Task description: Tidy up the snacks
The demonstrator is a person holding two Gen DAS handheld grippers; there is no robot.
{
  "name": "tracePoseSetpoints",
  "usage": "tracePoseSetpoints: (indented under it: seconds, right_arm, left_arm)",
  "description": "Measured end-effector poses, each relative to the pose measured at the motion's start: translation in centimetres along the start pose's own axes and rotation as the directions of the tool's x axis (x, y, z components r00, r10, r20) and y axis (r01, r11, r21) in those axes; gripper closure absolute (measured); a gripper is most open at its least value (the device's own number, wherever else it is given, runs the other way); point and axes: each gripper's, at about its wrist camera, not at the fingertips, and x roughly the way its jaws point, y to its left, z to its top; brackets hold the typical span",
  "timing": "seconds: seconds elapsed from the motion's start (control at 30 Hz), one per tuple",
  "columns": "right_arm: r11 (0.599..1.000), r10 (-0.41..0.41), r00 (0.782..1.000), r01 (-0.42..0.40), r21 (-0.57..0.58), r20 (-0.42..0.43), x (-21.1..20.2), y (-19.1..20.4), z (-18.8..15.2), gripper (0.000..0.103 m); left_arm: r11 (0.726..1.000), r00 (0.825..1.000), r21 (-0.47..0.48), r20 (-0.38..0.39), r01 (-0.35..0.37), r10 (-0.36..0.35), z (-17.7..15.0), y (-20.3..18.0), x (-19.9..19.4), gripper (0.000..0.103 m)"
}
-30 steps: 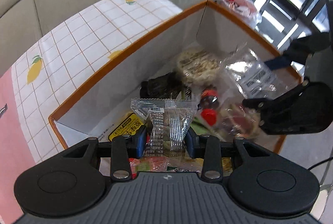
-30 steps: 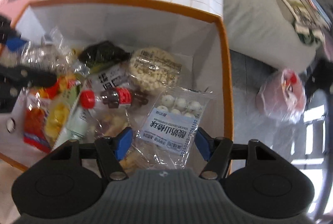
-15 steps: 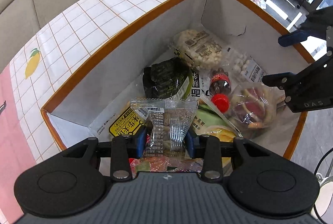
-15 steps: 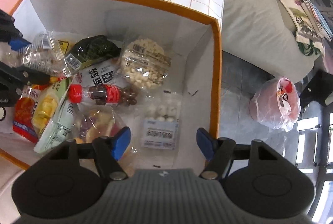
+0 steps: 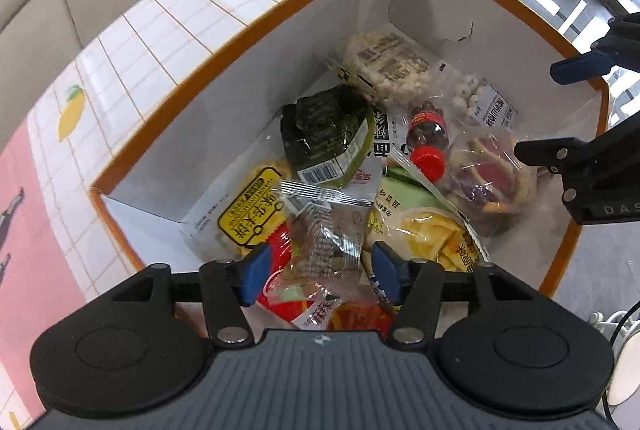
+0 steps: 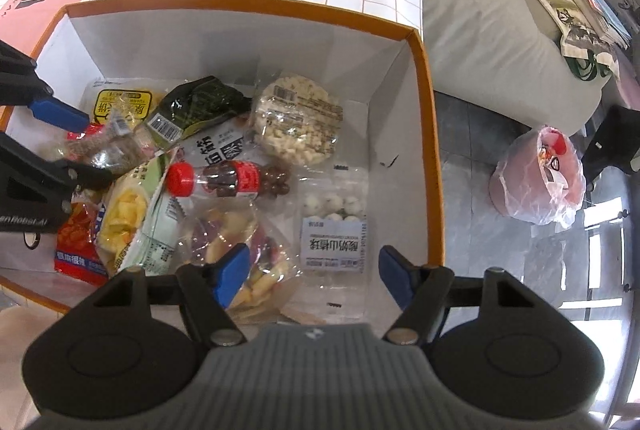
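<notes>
Clear-wrapped snack packet (image 5: 326, 234) lies on the heap inside the orange-rimmed box (image 5: 256, 26), between the left gripper's (image 5: 316, 272) opening jaws, pads off it. At its 12 o'clock sits a dark green pack (image 5: 324, 134); at 1 o'clock, a small cola bottle (image 5: 428, 142). The right gripper (image 6: 314, 270) hovers with jaws apart over a bag of white balls (image 6: 334, 230), gripping nothing.
</notes>
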Motion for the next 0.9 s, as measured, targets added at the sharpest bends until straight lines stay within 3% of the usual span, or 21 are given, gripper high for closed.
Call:
tracePoseSetpoints:
  seconds: [0.27, 0.53, 0.67, 0.9]
  right_arm:
    - [0.999, 0.015, 1.0, -0.015, 0.044, 0.003, -2.0, 0.4, -0.1, 0.026]
    - [0.994, 0.016, 0.994, -0.027, 0.104, 0.106, -7.6, 1.9, 0.0, 0.022]
    - [0.99, 0.029, 0.978, -0.057, 0.128, 0.208, -11.8, 3.9, -0.7, 0.02]
    - [0.983, 0.069, 0.928, -0.125, 0.132, 0.366, -17.6, 8.7, -3.3, 0.014]
  left_arm:
    - [1.0, 0.997, 0.009, 0.072, -0.018, 0.018, -1.3, -0.1, -4.3, 0.035]
    - [0.998, 0.977, -0.01, 0.205, -0.061, 0.062, -3.8, 0.2, -10.7, 0.034]
    - [0.996, 0.955, -0.037, 0.285, -0.081, 0.089, -6.2, 0.4, -14.0, 0.034]
    - [0.99, 0.901, -0.089, 0.413, -0.109, 0.136, -12.2, 0.5, -19.5, 0.033]
